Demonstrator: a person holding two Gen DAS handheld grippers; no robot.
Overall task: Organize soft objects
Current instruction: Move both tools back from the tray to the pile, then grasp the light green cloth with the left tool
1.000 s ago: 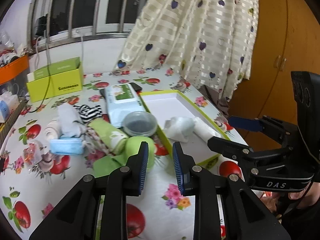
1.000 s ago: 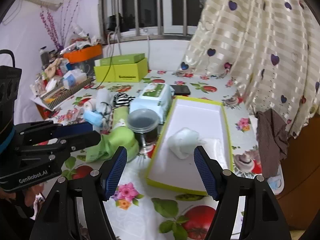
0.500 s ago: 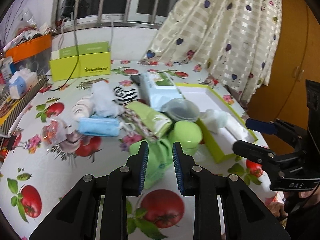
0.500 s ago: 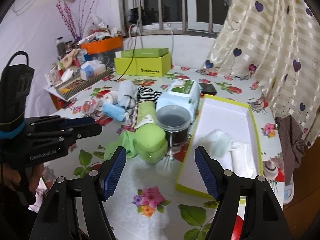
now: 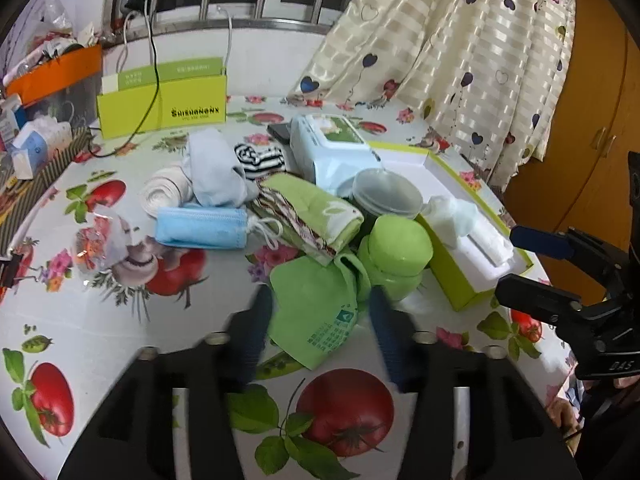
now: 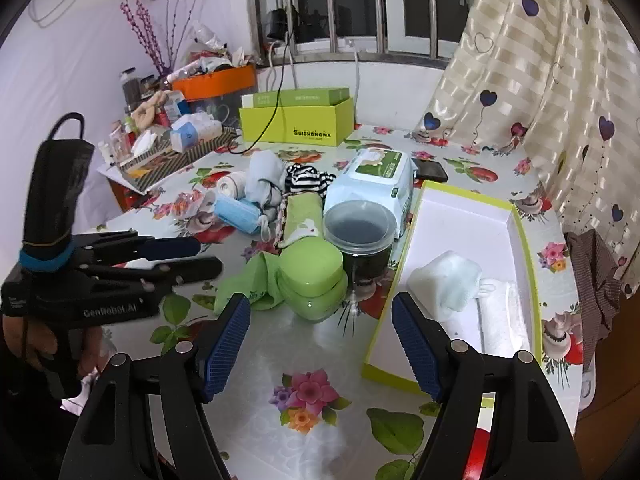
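Green mask (image 5: 316, 312) lies flat, long axis toward the camera, between left gripper (image 5: 320, 316) jaws just opened wide, unheld

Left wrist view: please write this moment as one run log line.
left tool: jaws just opened, green cloth between, not gripped | right tool: open, empty | tray: two white soft items inside

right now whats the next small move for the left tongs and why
Probably ease the left tongs down and forward, then close on the green cloth. Their jaws have just been opening and now stand wide, with the cloth's near end lying between them, not yet pinched. The tray already holds a white cloth, so this one likely goes there next.
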